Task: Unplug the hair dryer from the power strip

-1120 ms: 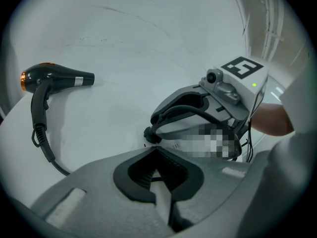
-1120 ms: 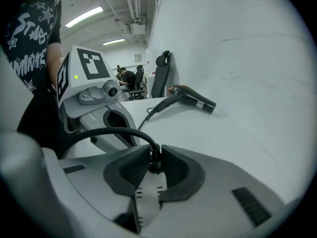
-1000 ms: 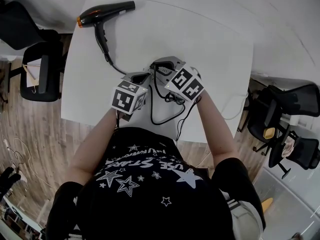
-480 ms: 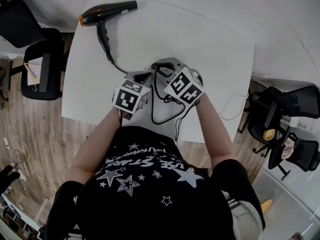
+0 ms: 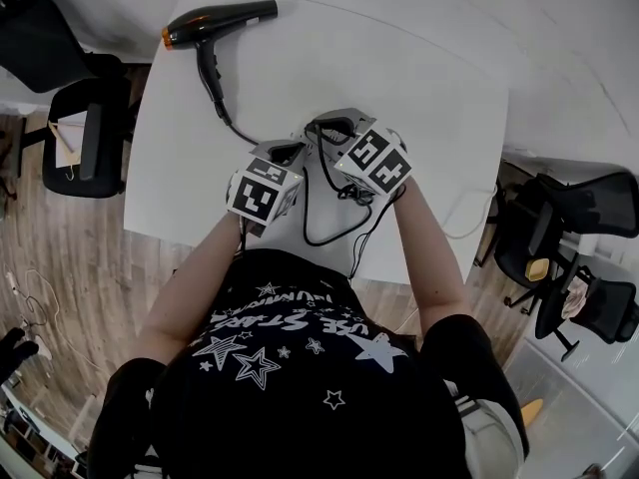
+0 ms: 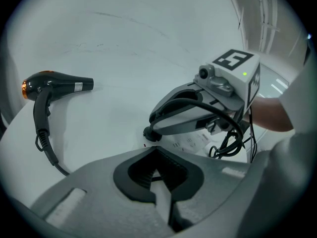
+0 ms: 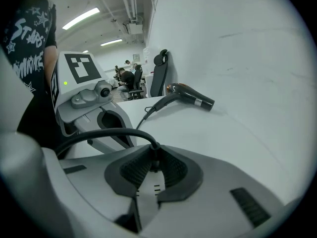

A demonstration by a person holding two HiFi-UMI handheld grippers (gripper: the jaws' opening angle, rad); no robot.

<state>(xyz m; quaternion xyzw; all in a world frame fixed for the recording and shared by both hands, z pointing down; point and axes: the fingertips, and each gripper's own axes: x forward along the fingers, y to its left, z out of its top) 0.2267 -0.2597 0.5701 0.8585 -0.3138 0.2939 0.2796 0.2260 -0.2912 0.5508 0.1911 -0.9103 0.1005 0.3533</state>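
A black hair dryer (image 5: 215, 20) with an orange rear lies at the table's far left corner, also seen as the dryer (image 6: 49, 86). Its black cord (image 5: 225, 118) runs to a white power strip (image 6: 192, 142) between my grippers. My right gripper (image 7: 152, 168) is shut on the black plug (image 7: 154, 150) that stands in the strip; from the left gripper view the plug (image 6: 150, 133) sits at its tips. My left gripper (image 6: 157, 176) is shut on the strip's near end (image 6: 159, 192). In the head view, the left gripper (image 5: 292, 154) and right gripper (image 5: 318, 134) nearly meet.
Loops of black cable (image 5: 334, 218) lie on the white table (image 5: 419, 78) beside the strip and hang over the near edge. A thin white cable (image 5: 469, 223) trails off the right edge. Black office chairs stand to the left (image 5: 80, 143) and right (image 5: 564, 223).
Both grippers stay over the power strip. The right gripper's marker cube has shifted a little to the right; the dryer lies where it was.
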